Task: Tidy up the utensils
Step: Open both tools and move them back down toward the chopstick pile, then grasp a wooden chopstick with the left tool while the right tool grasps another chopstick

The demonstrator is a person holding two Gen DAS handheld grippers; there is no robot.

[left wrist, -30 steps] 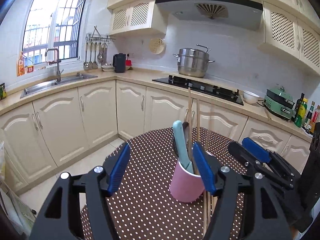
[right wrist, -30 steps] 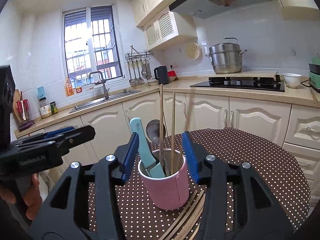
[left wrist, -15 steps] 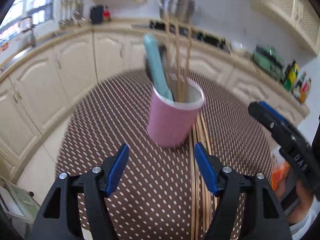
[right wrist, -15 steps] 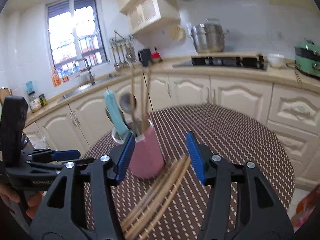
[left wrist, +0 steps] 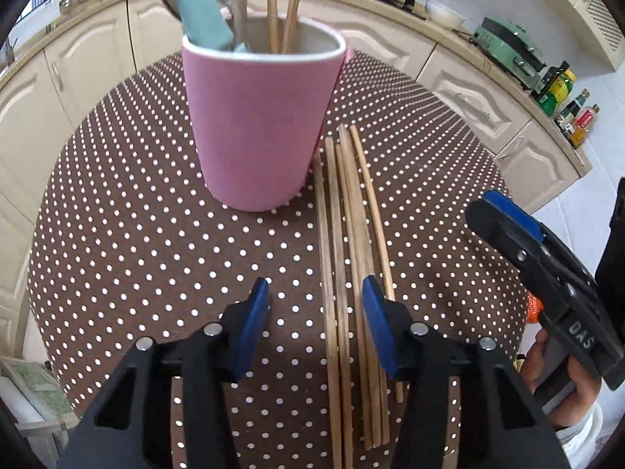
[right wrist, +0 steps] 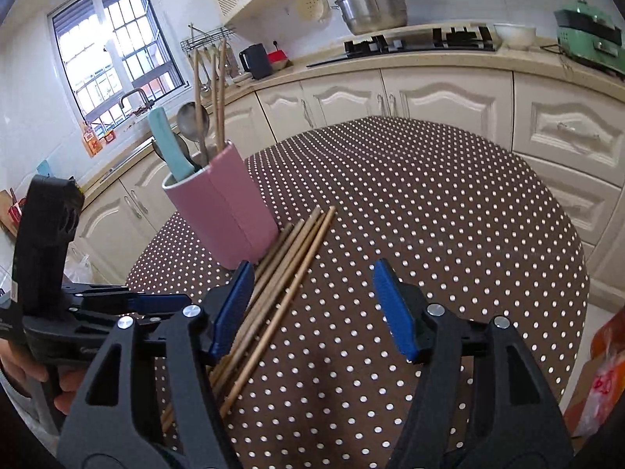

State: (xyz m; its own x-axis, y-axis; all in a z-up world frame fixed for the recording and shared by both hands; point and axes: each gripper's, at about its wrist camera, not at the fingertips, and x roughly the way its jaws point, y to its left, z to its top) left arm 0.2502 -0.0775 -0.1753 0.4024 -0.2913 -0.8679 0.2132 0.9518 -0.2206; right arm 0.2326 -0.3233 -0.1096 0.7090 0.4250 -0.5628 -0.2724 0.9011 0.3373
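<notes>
A pink cup point(left wrist: 258, 125) stands on the dotted round table point(left wrist: 156, 234) and holds a teal-handled utensil point(left wrist: 197, 11), a metal spoon and three chopsticks point(left wrist: 281, 4). Several loose wooden chopsticks point(left wrist: 347, 254) lie beside it on the cloth. My left gripper point(left wrist: 315, 324) is open, low over the near ends of the loose chopsticks. My right gripper point(right wrist: 312, 312) is open and empty, with the chopsticks point(right wrist: 281, 277) running under its left finger; the cup point(right wrist: 222, 215) is ahead to its left. The right gripper also shows at the right of the left wrist view point(left wrist: 547, 273).
Cream kitchen cabinets point(right wrist: 429, 97) curve around behind the table. A hob point(right wrist: 422, 43) with a steel pot point(right wrist: 371, 8), a kettle point(right wrist: 256, 60), a green appliance point(right wrist: 590, 39) and a sink under the window point(right wrist: 117, 62) are on the counter. An orange bag point(right wrist: 601, 383) sits off the table's right edge.
Both grippers have dropped and tilted down toward the table. The left has come over the loose chopsticks' near ends and its jaws are narrower. The right has shifted right of the cup.
</notes>
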